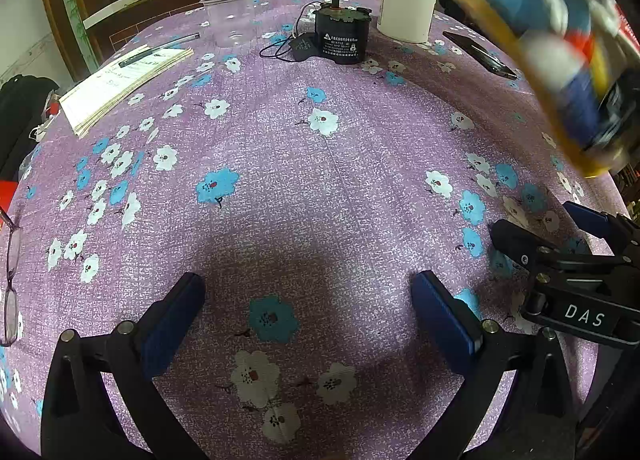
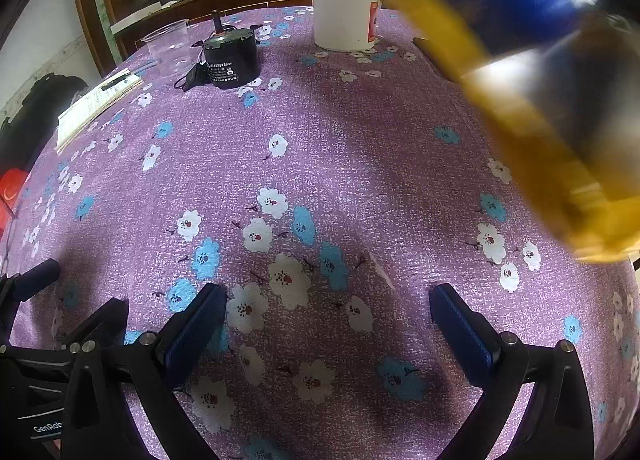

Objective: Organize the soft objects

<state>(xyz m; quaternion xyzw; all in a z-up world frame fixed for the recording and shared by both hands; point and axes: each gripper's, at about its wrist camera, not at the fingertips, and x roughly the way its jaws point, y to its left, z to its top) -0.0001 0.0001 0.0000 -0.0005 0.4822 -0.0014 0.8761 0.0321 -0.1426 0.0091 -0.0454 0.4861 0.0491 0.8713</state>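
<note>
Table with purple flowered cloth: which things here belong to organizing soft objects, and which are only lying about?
Job: blurred yellow-edged thing holding blue and white items, likely; left hand-held gripper, open; right hand-held gripper, open.
Lying about: black cylindrical motor with cord; clear plastic cup; white plastic jar; black phone; paper notebook; eyeglasses.

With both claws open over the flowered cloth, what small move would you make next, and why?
I would probably hold both claws back and wait. The left claw and right claw are open and empty over the cloth, and a blurred yellow-and-blue thing is sweeping in at upper right.
</note>
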